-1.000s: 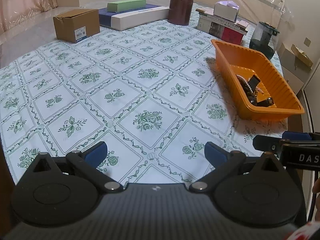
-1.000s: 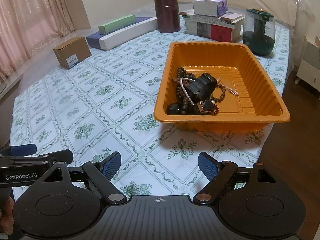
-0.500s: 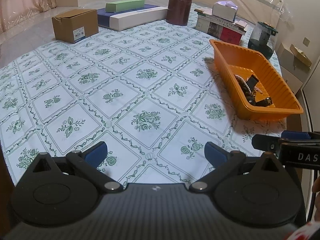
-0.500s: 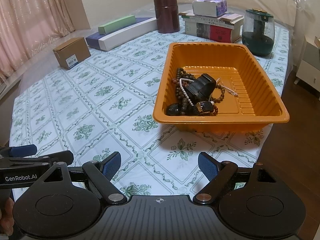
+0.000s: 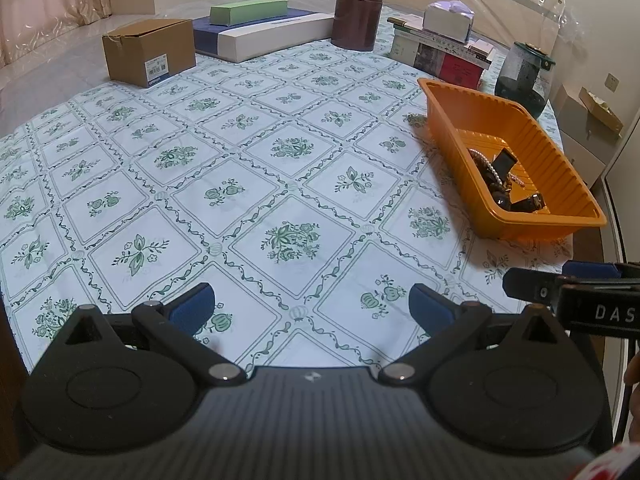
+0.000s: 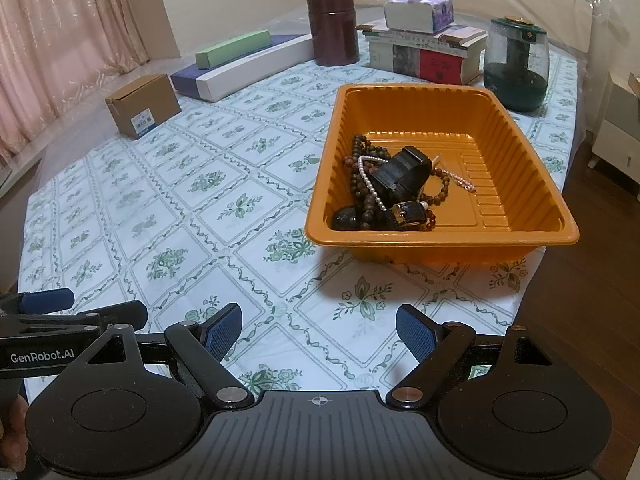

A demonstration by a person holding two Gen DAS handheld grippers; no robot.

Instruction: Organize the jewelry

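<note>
An orange tray (image 6: 516, 152) (image 5: 452, 128) sits on the green-patterned tablecloth near the table's right edge. In its near left corner lies a tangled pile of jewelry (image 6: 392, 192) (image 5: 504, 184): brown bead strings, a white pearl strand and black watches. My right gripper (image 6: 319, 332) hovers open over the cloth just in front of the tray, nothing between its blue pads. My left gripper (image 5: 311, 307) is open too, over bare cloth left of the tray, with nothing held. Each gripper's side shows at the edge of the other's view.
At the table's far side stand a cardboard box (image 6: 143, 105), long flat boxes (image 6: 244, 63), a dark brown canister (image 6: 333, 28), stacked books with a tissue pack (image 6: 424, 46) and a green glass jar (image 6: 515, 68). The table edge and wooden floor (image 6: 592, 272) lie right.
</note>
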